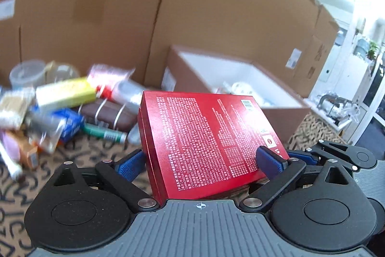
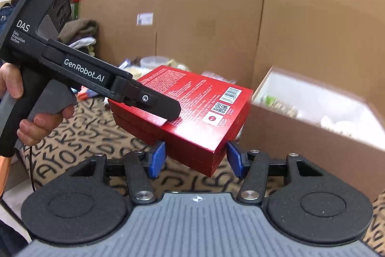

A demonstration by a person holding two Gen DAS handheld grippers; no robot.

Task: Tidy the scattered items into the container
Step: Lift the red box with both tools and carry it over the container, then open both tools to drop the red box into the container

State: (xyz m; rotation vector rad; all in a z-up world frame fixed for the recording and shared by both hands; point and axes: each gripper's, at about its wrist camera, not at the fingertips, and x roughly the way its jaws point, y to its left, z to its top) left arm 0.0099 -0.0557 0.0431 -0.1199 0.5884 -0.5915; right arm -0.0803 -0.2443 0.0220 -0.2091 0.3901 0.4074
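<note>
We held the red box (image 1: 204, 143) in our left gripper (image 1: 202, 160), its blue pads (image 1: 130, 164) pressed against opposite sides, so the jaws were clamped on it. The box was lifted off the patterned cloth (image 1: 72, 160) and tilted, its printed back with the barcode facing up. In the right wrist view the same box (image 2: 192, 112) hung in the air with the left gripper's black finger (image 2: 154, 102) lying across its top face. The left hand (image 2: 36, 122) was wrapped round the grey handle.

Our right gripper (image 2: 196, 158) sat at the near corner of the box, a blue pad (image 2: 157, 158) at either side of that corner. Its jaws stood fairly wide; we could not tell whether the pads touched the box, so we did not count it as a grip.

The container (image 1: 240, 78), a brown box with a white inside, stood to the right of the red box on the cloth, in front of tall cardboard walls (image 1: 96, 4). A few pale things lay inside it, too blurred to name. The pile (image 1: 60, 107) of scattered items lay to the left, blurred: a yellow packet, a brown case, a green tube, clear tubs.
</note>
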